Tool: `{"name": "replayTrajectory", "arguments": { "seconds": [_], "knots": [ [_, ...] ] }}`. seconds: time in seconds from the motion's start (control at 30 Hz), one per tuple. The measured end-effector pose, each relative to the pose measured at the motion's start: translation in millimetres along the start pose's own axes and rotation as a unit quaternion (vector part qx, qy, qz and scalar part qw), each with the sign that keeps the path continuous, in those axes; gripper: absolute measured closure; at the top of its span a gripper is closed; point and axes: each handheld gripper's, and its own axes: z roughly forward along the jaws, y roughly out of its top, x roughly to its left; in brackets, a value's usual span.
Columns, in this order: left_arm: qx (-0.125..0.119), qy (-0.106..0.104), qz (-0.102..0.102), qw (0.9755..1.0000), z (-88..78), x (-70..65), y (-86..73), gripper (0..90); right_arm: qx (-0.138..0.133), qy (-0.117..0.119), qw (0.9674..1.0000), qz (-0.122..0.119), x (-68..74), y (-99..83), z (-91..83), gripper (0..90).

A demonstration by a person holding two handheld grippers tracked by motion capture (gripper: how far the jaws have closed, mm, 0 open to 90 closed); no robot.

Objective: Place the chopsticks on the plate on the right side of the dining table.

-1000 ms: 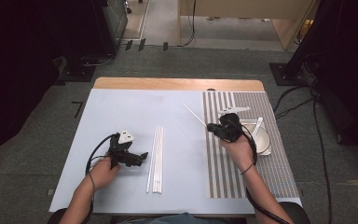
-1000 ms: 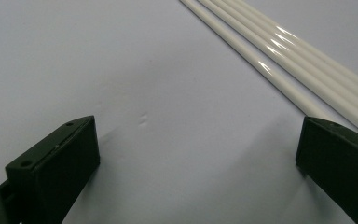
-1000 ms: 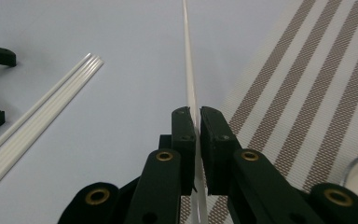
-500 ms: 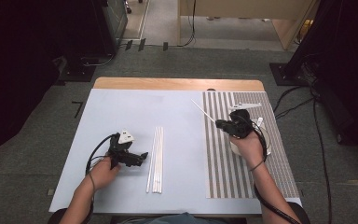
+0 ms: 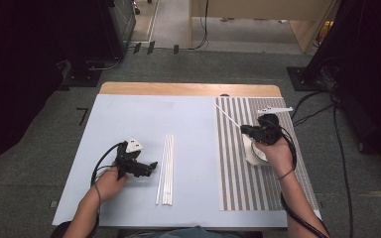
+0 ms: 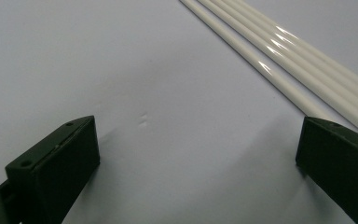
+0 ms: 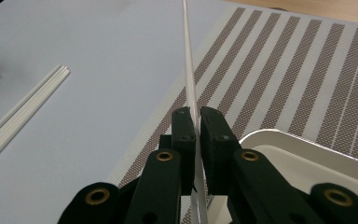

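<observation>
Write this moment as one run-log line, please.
right gripper: shut on white rod | left gripper: open, beside rod bundle | dish: under right gripper

Left forearm in from the bottom edge, hand wrapped round the left gripper [image 5: 144, 168], low over the tabletop's near-left part, pointing right, jaws set wide apart with nothing between them. Right forearm up from the near-right corner, wrist bent, hand under the right gripper [image 5: 245, 130], raised above the tabletop's right side, pointing left and away. Jaws pressed together on a rod [image 7: 189, 88], pads nearly meeting.
</observation>
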Motion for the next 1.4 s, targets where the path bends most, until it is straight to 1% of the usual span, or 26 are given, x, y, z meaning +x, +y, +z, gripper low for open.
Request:
{"name": "replayTrajectory", "arguments": {
  "seconds": [0.23,0.4,0.73,0.9,1.4],
  "knots": [
    [0.000,0.000,0.000,1.0000,0.0,-0.1,0.0,0.0,-0.010,-0.008,0.9999,0.005,-11.3,-0.6,-11.8,85.4],
    [0.000,0.000,0.000,1.0000,0.0,-0.1,0.0,0.0,-0.015,-0.015,0.9998,0.002,-19.0,-1.9,-19.2,85.4],
    [0.000,0.000,0.000,1.0000,0.0,-0.1,0.0,0.0,-0.014,-0.023,0.9995,0.017,-34.1,-5.9,-30.0,85.4],
    [0.000,0.000,0.000,1.0000,0.0,-0.1,0.0,0.0,-0.020,-0.029,0.9990,0.026,-42.0,-7.2,-36.7,85.4],
    [0.000,0.001,0.000,1.0000,0.0,-0.1,0.0,0.0,-0.024,-0.041,0.9982,0.036,-61.2,-13.1,-52.8,85.4]
  ]
}}
